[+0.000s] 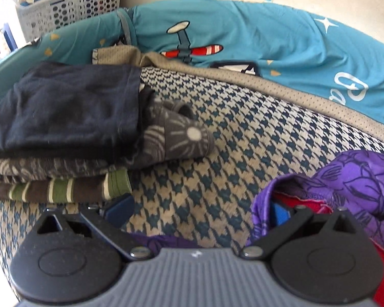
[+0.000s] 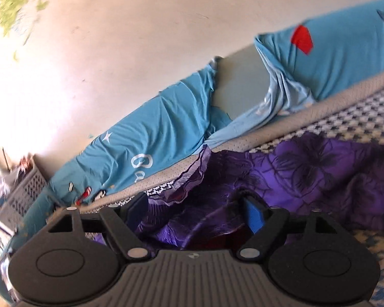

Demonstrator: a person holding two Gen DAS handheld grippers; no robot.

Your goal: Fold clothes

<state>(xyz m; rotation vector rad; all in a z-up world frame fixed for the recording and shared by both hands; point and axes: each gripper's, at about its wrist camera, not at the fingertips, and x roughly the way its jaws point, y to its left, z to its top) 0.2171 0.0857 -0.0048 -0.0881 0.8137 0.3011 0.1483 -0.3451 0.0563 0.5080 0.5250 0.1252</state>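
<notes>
Standing wide open, with nothing held, both the left gripper (image 1: 201, 211) and right gripper (image 2: 195, 212) are being kept over the purple garment (image 2: 320, 171); the folded stack (image 1: 61, 117) at left of the frame is risking being knocked.

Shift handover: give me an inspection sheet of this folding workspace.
Surface: houndstooth cover, mostly bare in the middle.
Job's things: folded stack at left, navy on top; crumpled purple garment at right.
Clutter: teal airplane-print pillows along the wall.
Grippers: left gripper jaws open, purple cloth against one; right gripper jaws open over purple garment.
Cables: nothing seen.
Surroundings: white laundry basket, pale wall.
</notes>
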